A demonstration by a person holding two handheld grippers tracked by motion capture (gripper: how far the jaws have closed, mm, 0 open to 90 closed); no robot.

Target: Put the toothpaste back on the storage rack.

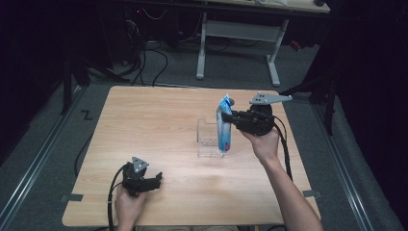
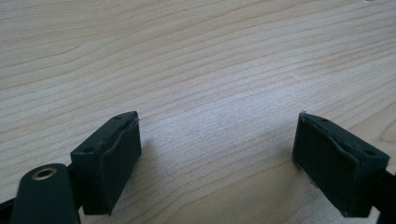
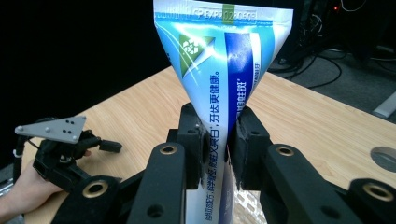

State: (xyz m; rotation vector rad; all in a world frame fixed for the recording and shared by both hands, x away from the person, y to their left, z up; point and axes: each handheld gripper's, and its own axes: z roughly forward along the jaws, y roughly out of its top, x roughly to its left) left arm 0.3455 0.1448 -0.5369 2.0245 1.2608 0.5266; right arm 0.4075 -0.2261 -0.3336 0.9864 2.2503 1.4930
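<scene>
While a person works two handheld grippers at a wooden table (image 1: 144,120), a toothpaste tube (image 1: 223,126) hangs above a clear plastic organizer (image 1: 209,139).

At 7 o'clock the left gripper (image 1: 155,179) rests open and empty; at 2 o'clock the right gripper (image 1: 230,119) pinches the tube mid-body, crimped end up. The soft tube could slip or catch the organizer's rim, tipping it. Its cap end is hidden, and the clear compartments are hard to make out.
</scene>
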